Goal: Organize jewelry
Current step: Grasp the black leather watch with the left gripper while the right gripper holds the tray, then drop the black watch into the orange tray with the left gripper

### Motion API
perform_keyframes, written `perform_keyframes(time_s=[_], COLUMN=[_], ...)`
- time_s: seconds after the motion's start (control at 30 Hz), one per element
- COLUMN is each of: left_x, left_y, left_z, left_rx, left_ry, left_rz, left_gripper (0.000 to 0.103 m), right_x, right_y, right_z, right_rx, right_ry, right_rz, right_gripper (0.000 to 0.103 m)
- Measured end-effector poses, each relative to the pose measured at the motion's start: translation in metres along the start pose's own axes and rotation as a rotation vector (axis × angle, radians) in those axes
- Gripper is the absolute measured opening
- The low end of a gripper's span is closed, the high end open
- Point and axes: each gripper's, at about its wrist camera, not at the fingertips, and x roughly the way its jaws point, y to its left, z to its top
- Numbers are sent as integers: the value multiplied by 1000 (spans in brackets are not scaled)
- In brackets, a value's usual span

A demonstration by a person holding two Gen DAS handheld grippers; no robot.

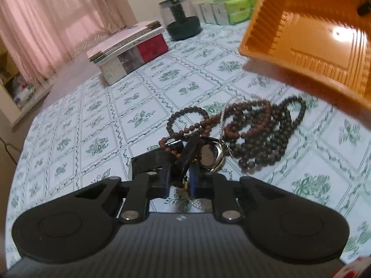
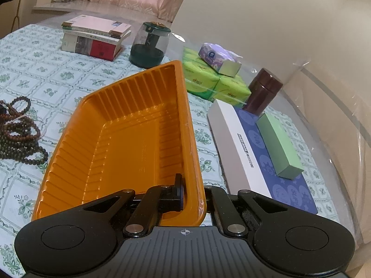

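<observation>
Jewelry sits heaped on the tablecloth [image 1: 97,106]: brown bead strands [image 1: 245,118] tangled over darker bead strands [image 1: 273,139], a thin silvery chain threaded through, and a watch [image 1: 209,156] at the near edge of the pile. My left gripper [image 1: 180,162] is down at that near edge, fingers drawn almost together around what looks like the watch's dark strap, the round case lying just beside the right finger; I judge it is gripping the strap, though the strap and finger blend together there and I can't be fully sure of contact. Going for the watch first makes sense, since it lies at the rim of the tangle and should come free without dragging the beads. My right gripper [image 2: 185,194] has its fingers clamped on the wall of the orange tray [image 2: 120,139], one finger inside and one outside the rim. The tray is lifted off the cloth and tipped, its open side facing the pile; in the left view it hangs above and just beyond the beads. I read that as holding the tray ready as the receiving container, close by so the carry is short. It is empty as far as I can see. Books [image 2: 95,37], a green-lidded jar [image 2: 150,46] and tissue packs [image 2: 208,81] stand well apart at the far side, out of my working path.
</observation>
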Motion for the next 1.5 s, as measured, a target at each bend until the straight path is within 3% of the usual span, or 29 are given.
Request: perform_keyframes(time_s=[0.33, 0.6, 0.97, 1.13, 1.37, 1.47, 1.5], left_x=[-21, -38, -41, -27, -16, -18, -19], left_y=[14, 4, -60, -98, -131, -136, -136], left_z=[16, 28, 84, 93, 95, 93, 92], left_rx=[-104, -132, -164, -171, -157, -165, -167], left_ry=[-31, -76, -178, -163, -143, -158, -162], left_rz=[-54, -99, -298, -394, -467, -492, -492], left_gripper=[13, 13, 13, 13, 13, 20, 28], right_x=[-4, -6, -7, -7, -4, -4, -4], right_y=[5, 6, 5, 4, 3, 4, 4], right_z=[1, -1, -2, -3, -3, -3, -4], right_rx=[-6, -1, 7, 20, 32, 33, 35], right_ry=[-5, -9, -9, -9, -9, -10, -10], right_rz=[-4, -3, -2, -1, 3, 5, 6], right_gripper=[4, 4, 4, 4, 4, 4, 4])
